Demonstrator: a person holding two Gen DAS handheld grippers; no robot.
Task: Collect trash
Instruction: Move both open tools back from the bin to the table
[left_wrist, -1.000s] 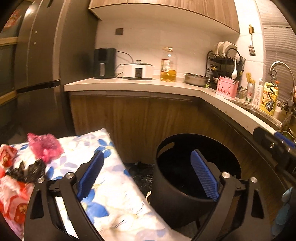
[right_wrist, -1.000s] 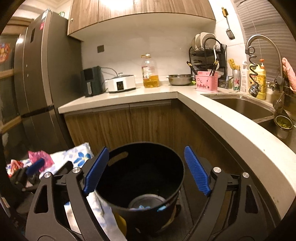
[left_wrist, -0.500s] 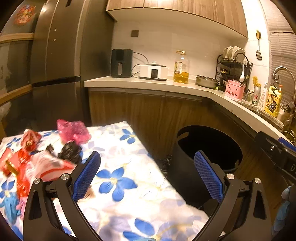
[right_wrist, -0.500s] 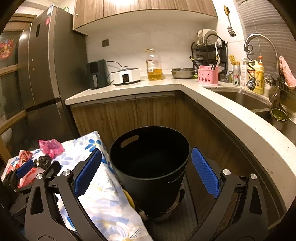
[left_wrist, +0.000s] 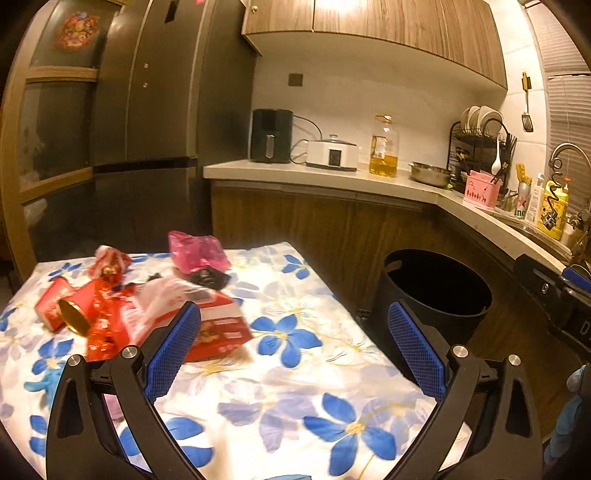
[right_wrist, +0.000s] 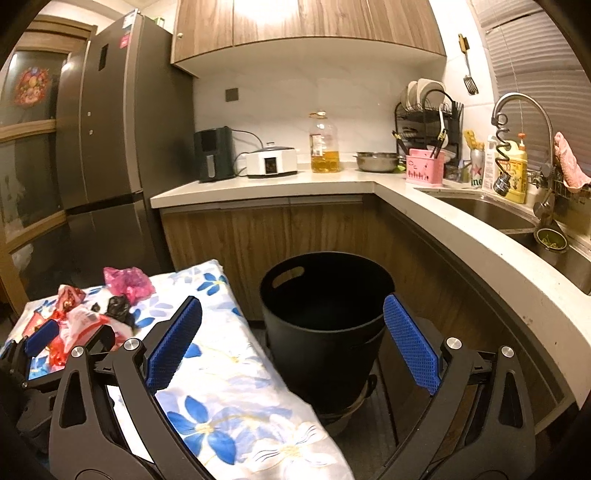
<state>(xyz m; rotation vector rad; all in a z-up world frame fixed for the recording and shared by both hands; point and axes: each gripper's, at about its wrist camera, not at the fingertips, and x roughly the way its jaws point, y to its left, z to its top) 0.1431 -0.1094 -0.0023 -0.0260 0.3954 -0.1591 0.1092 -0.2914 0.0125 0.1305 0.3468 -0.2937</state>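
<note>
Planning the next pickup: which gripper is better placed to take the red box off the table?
Left gripper: open, with the red box just ahead; the right gripper faces the black bin.

Left wrist view: mounted behind the left tongs (left_wrist: 291, 350), angled slightly downward over the flower-print cloth (left_wrist: 295, 387) of the bench, close to its surface; the trash pile (left_wrist: 147, 306) lies near left.

Right wrist view: mounted behind the right tongs (right_wrist: 291, 343), same heading, placed further right, looking across the black bin (right_wrist: 325, 325) toward the sink (right_wrist: 491, 214).

Shared field: cloth, trash pile, bin, refrigerator (right_wrist: 107, 147), kitchen counter (right_wrist: 266, 186). Each view catches part of the other tongs at its edge.
</note>
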